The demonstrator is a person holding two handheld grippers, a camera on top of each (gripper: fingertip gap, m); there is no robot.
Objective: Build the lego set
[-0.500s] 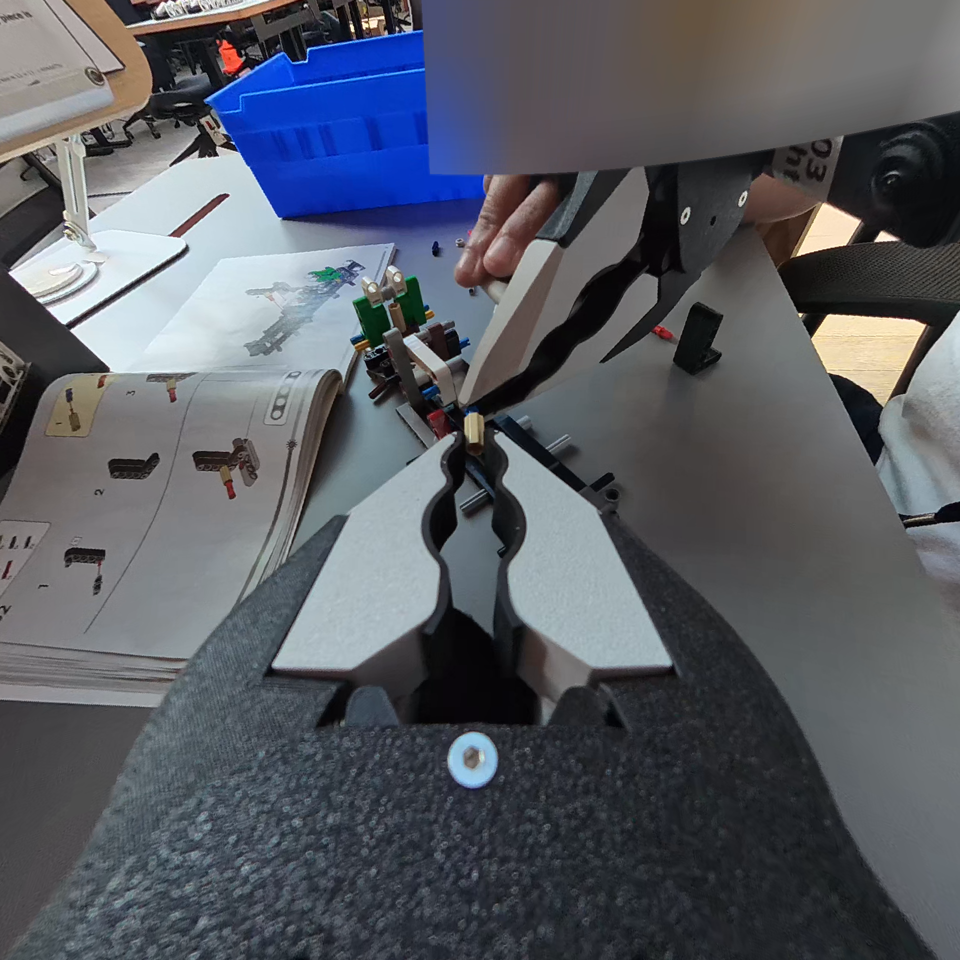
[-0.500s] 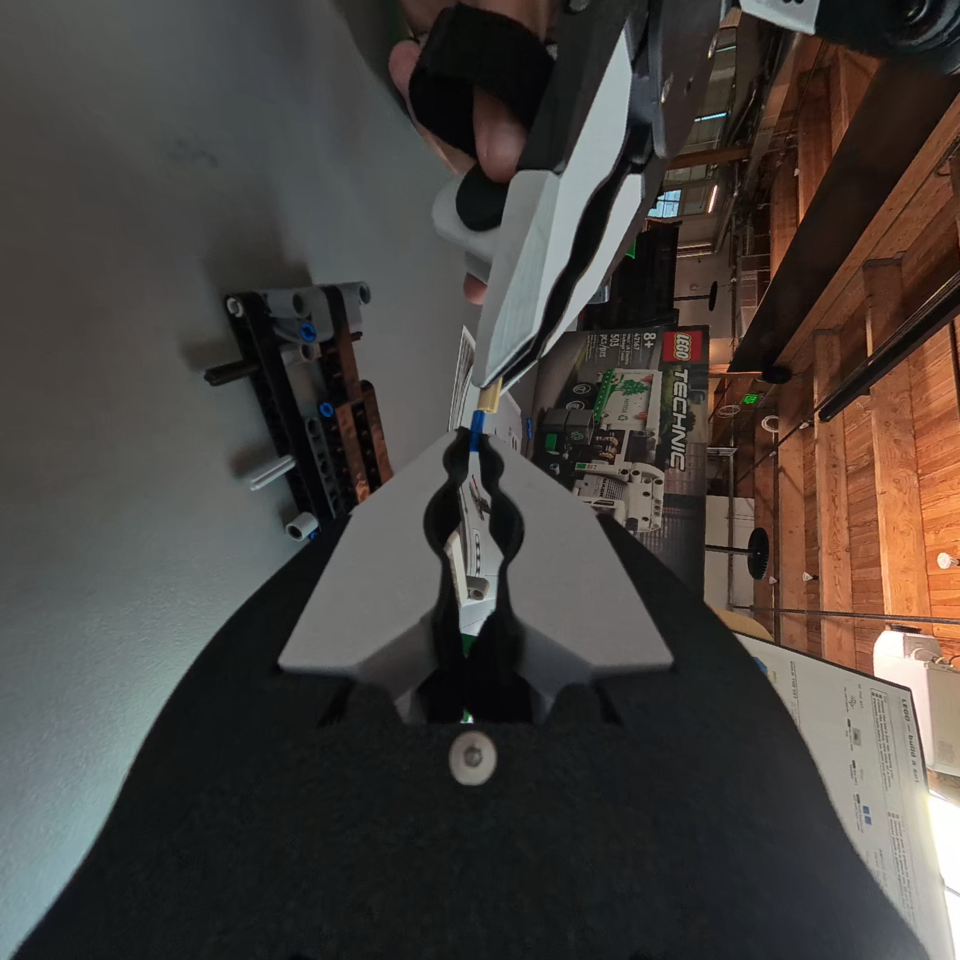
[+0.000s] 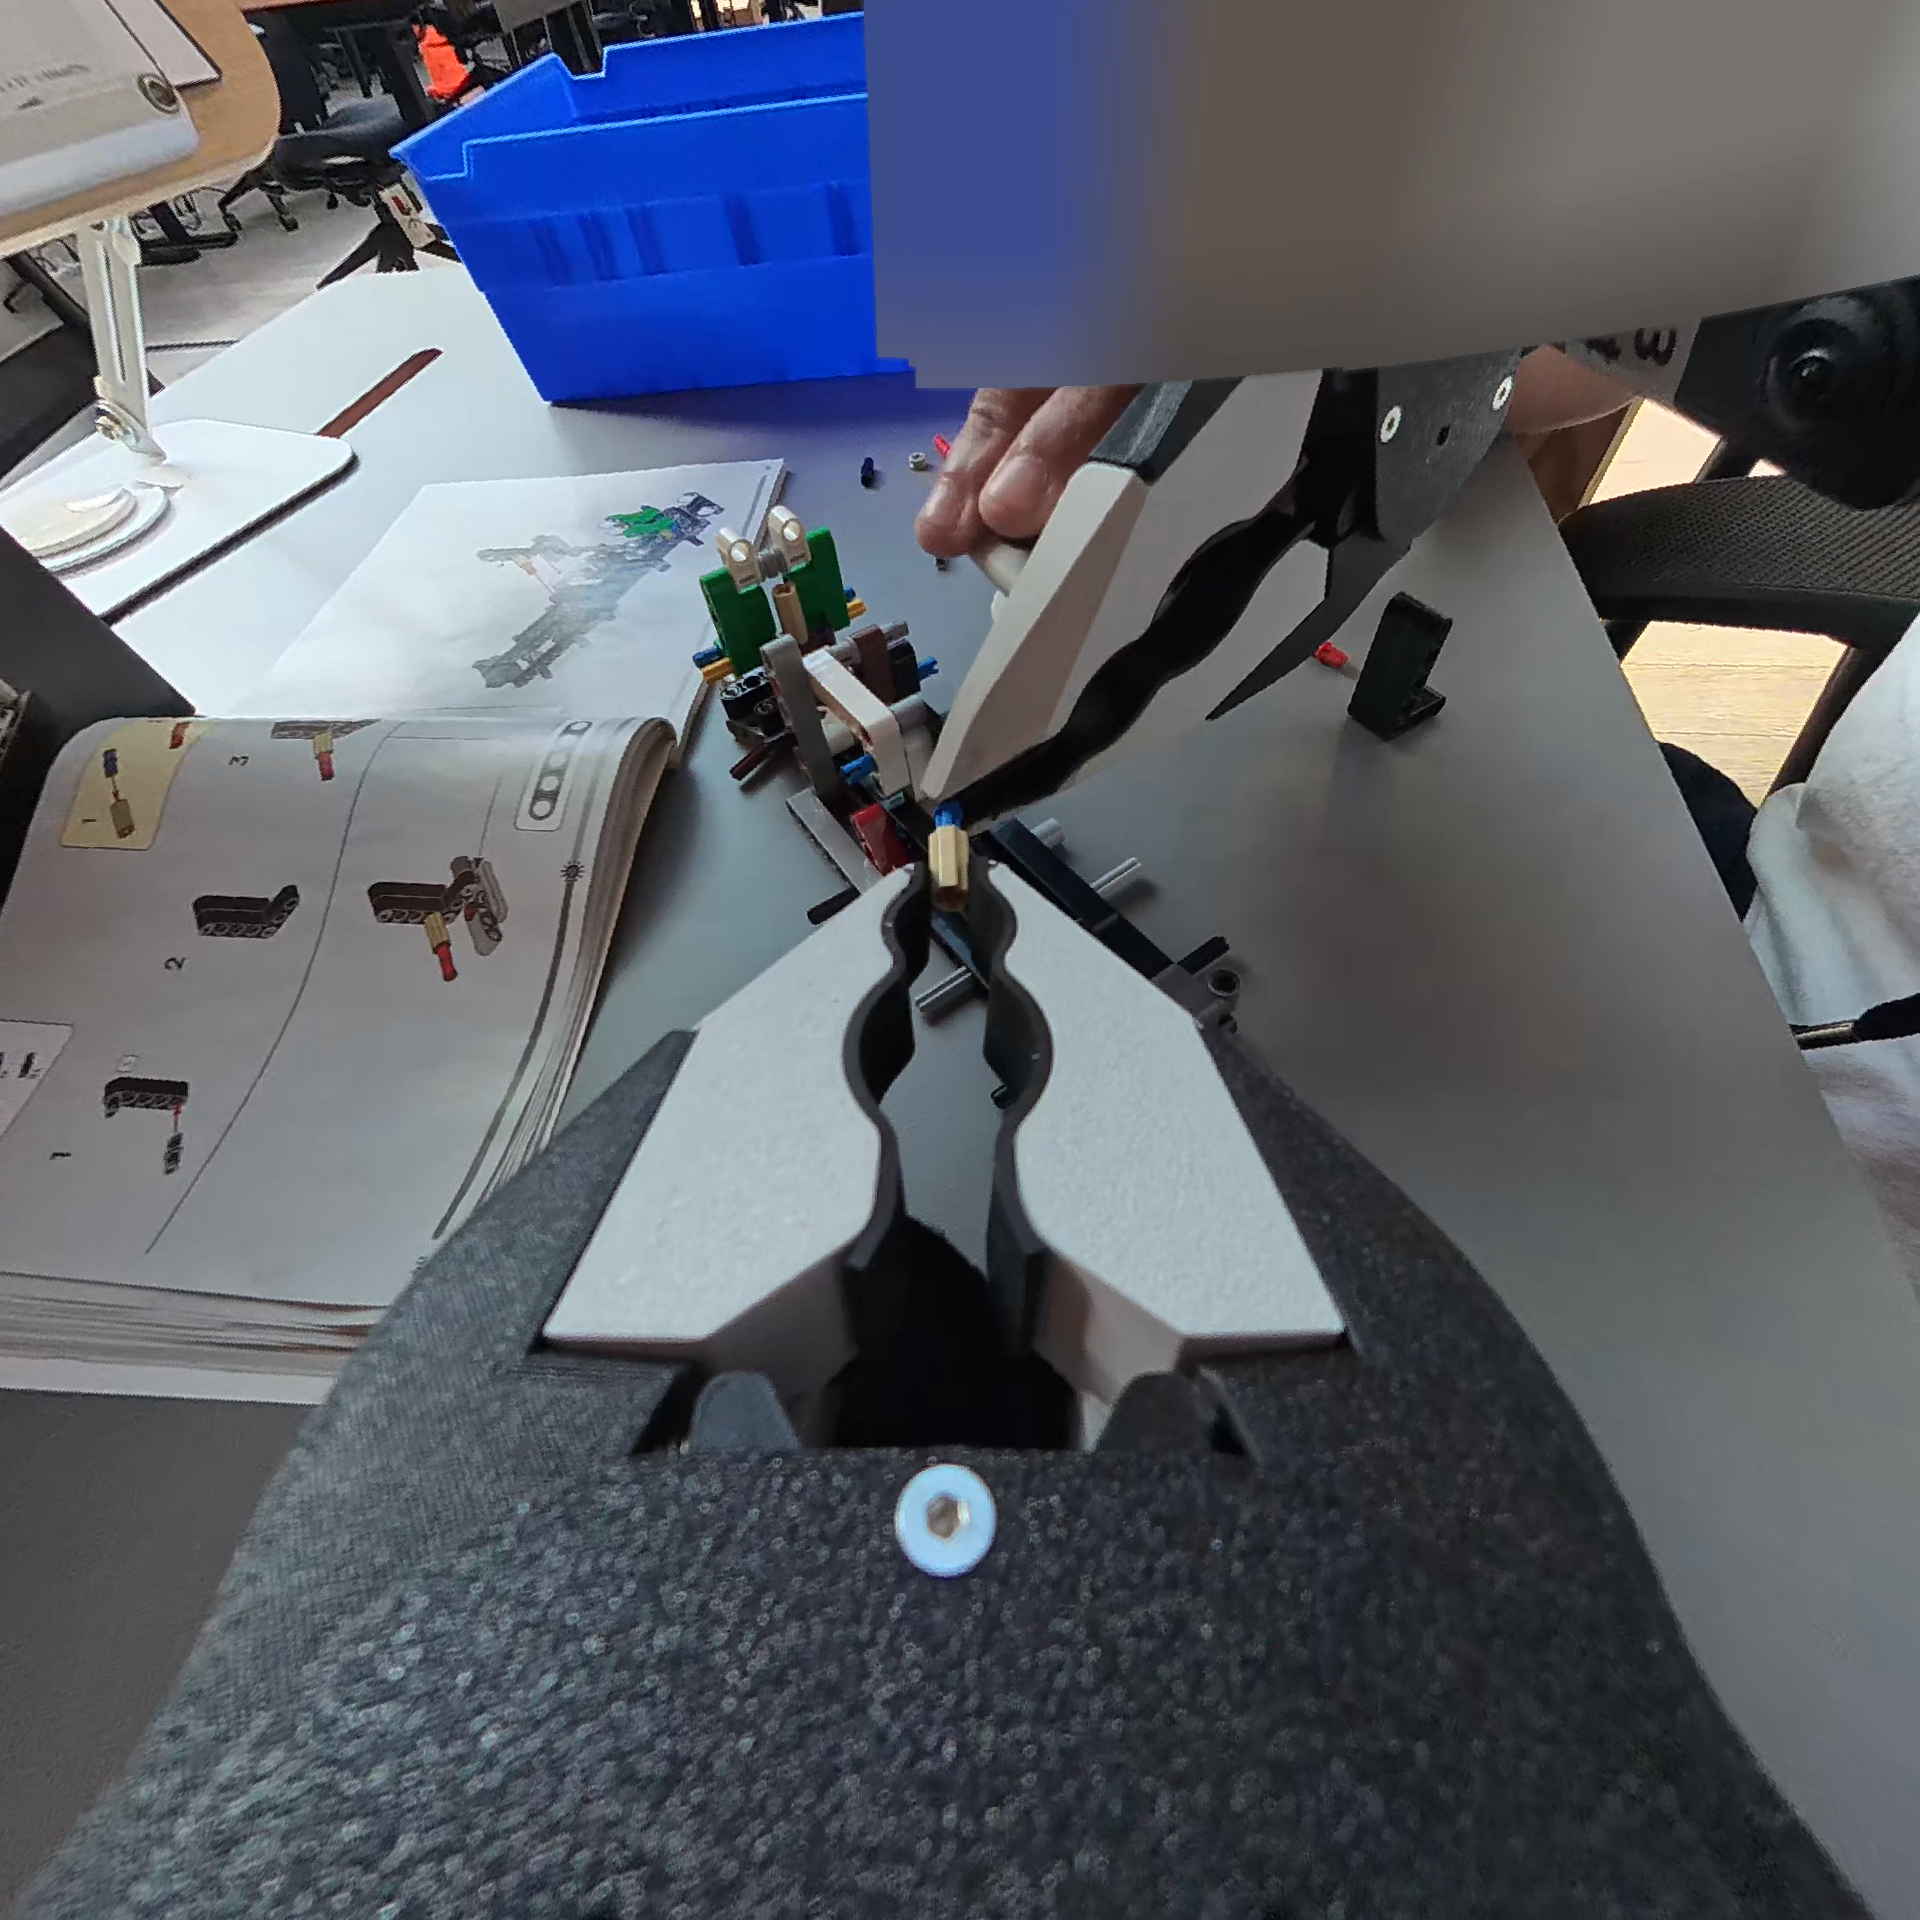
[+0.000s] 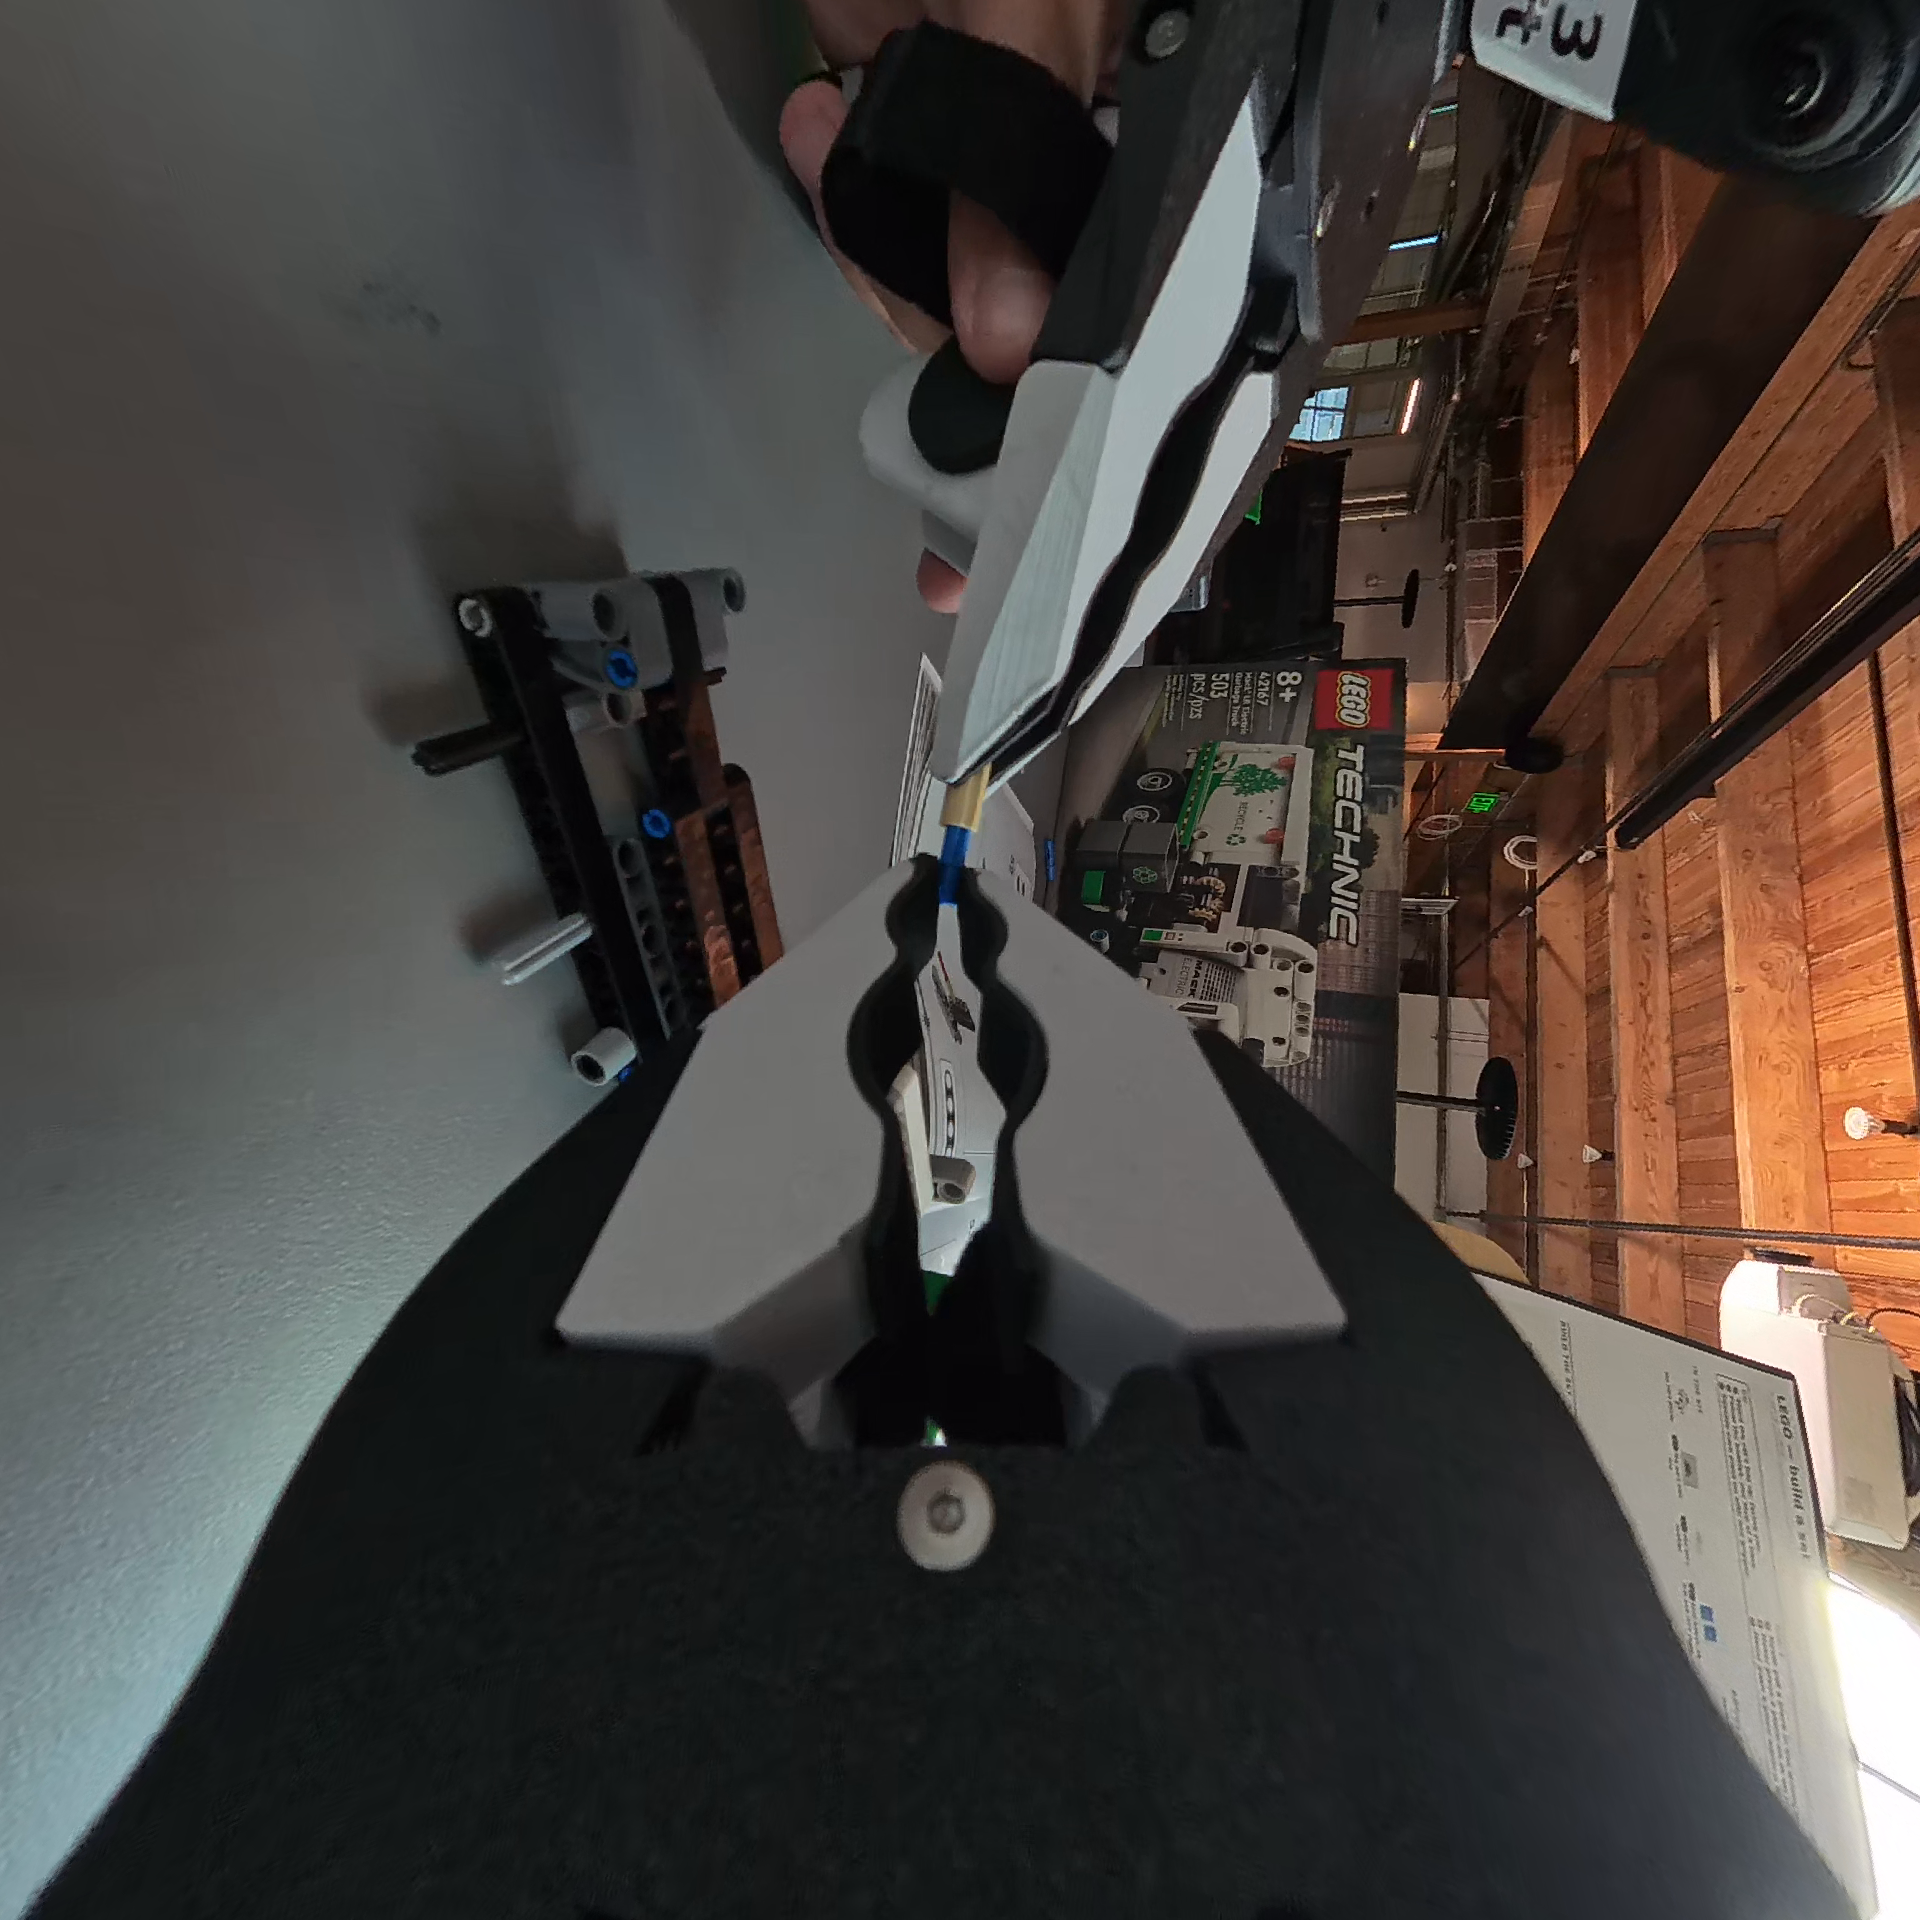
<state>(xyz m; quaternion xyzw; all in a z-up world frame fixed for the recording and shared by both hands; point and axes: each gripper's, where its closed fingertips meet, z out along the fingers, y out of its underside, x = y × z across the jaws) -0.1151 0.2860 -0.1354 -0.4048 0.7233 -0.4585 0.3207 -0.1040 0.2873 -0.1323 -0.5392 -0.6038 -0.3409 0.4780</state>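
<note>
Left gripper [image 3: 948, 883] clamps tan connector [image 3: 948, 860]; right gripper [image 4: 951, 883] pinches blue pin [image 4: 952, 871]. Pin now seated deeper than 0.5 s ago. 2 pieces joining above chassis [image 4: 634, 821].

Gripper bodies look like a rough, speckled matt black, almost felt-like, on both the left gripper [image 3: 948, 883] and right gripper [image 4: 940, 883]. Jaws have pale grainy faces with smooth black wavy liners. The tan peg [image 3: 948, 862] is smooth plastic, same for the blue pin [image 4: 951, 873]. Blue bin [image 3: 665, 218] is glossy plastic. Instruction booklet [image 3: 312, 987] is matt paper. Table [image 3: 1403, 1039] is smooth matt grey. Wooden plank wall [image 4: 1714, 831] looks warm and grainy.
</note>
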